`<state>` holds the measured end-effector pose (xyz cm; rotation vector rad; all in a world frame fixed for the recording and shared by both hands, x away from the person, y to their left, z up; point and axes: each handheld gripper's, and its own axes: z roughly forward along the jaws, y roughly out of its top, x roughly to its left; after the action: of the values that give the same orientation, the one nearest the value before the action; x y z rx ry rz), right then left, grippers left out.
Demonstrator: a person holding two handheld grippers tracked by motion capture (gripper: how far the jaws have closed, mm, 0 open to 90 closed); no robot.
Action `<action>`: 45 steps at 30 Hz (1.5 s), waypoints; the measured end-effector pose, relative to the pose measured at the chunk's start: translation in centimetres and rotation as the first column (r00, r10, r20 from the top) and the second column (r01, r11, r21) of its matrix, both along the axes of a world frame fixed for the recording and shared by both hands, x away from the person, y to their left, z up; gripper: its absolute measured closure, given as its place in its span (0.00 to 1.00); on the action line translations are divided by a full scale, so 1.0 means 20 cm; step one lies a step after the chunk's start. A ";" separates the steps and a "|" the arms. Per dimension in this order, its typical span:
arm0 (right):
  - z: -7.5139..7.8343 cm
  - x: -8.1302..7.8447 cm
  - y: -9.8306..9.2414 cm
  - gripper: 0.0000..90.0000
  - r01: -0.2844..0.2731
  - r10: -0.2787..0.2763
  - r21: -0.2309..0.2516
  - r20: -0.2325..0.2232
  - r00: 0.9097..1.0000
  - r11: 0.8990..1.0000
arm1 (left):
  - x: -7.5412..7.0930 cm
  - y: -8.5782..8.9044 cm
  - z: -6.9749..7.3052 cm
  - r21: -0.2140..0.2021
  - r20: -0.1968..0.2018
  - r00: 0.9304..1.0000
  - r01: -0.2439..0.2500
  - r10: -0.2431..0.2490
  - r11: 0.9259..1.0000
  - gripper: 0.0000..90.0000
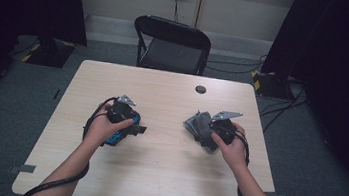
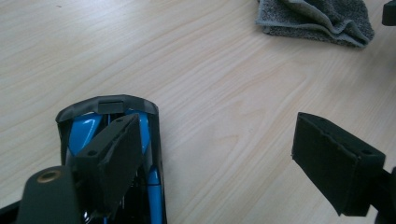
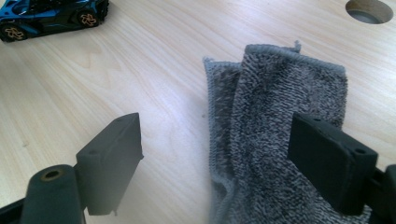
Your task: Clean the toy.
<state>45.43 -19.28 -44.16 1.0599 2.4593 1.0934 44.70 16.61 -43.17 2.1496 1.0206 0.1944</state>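
Jaws of the left gripper (image 2: 217,154) stood open over a blue toy car (image 2: 112,154); the right gripper (image 3: 215,158) gaped above a grey towel (image 3: 275,121) on the tabletop (image 1: 163,172).

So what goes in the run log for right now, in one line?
left gripper: open, over toy car | right gripper: open, over grey towel | nothing held | table

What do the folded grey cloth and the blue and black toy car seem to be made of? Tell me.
Folded grey cloth: looks like terry or microfibre towelling, going by its fuzzy looped pile, stitched hem and matt surface. Blue and black toy car: probably hard plastic, with glossy blue panels that catch the light and crisp moulded edges; painted metal cannot be ruled out.
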 end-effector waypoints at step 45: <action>-0.04 -0.18 0.14 0.20 -0.156 0.156 0.015 -0.033 0.987 0.988 | -0.21 -0.07 -0.12 0.010 -0.017 0.990 0.143 -0.143 0.990 0.19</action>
<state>41.88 -16.44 -45.02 0.9089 2.6026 1.1466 40.57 15.29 -45.62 2.2274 0.8715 0.1148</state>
